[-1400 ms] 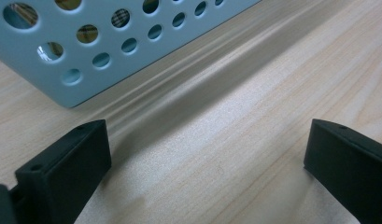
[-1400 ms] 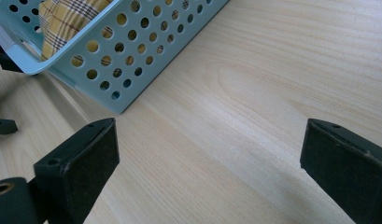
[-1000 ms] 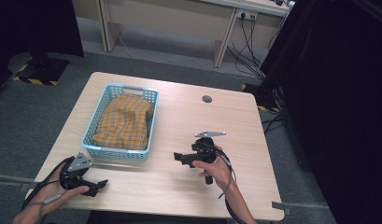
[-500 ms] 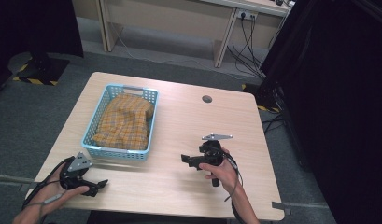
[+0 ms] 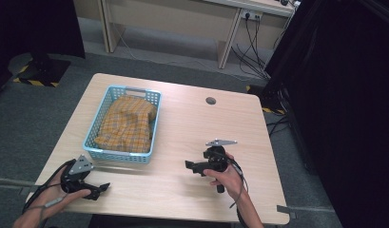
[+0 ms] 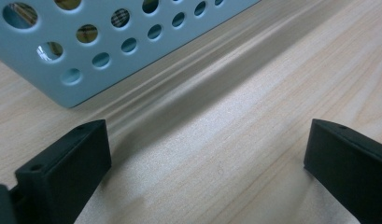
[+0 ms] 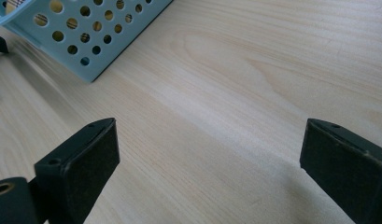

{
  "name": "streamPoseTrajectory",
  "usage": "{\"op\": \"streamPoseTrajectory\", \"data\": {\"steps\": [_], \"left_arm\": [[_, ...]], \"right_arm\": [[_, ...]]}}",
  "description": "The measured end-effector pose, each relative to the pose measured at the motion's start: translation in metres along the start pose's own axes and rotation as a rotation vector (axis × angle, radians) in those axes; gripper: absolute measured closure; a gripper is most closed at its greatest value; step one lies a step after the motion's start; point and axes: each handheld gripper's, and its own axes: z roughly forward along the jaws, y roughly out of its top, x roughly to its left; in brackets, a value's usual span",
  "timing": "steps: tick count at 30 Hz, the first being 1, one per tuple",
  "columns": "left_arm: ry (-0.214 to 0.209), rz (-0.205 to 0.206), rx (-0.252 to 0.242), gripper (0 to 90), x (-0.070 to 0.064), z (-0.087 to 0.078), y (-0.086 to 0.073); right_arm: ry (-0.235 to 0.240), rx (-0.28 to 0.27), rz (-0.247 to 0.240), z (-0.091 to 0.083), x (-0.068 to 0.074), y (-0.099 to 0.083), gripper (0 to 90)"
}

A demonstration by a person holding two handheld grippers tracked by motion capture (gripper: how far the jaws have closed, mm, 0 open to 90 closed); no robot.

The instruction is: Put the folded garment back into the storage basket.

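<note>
At the left of the table (image 5: 182, 118), the left gripper (image 5: 99, 189) rests low near the front edge, just in front of the blue basket (image 5: 102, 153), where it lay a second ago; its jaws stand spread wide with only bare wood between them, and the basket's perforated wall (image 6: 62, 70) rises close ahead of them in the left gripper view. The checked yellow cloth (image 5: 126, 123) lies bunched inside the basket, filling most of it, untouched by either gripper. Farther right, the right gripper (image 5: 192, 166) has drawn back toward the person and a little rightward over the last second, and now sits well apart from the basket, jaws likewise spread and empty above the table. From its own view the basket's corner (image 7: 86, 56) stands off at the upper left. That retreat suggests the cloth has been dropped into the basket and released, so the work looks finished or between steps, with both grippers free.
</note>
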Motion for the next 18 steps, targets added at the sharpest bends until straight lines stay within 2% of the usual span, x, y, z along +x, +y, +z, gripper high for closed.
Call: {"op": "streamPoseTrajectory", "data": {"steps": [11, 18], "left_arm": [[0.0, 0.0, -0.002, 0.0, 0.0, 0.0002, 0.0], [0.0, 0.001, 0.0, 0.0, 0.0, 0.0001, 0.0001]], "right_arm": [[-0.004, 0.0, 0.001, -0.0036, -0.001, -0.0044, 5.4], [-0.022, 0.008, -0.014, -0.0048, -0.0011, -0.0083, 5.5]]}}
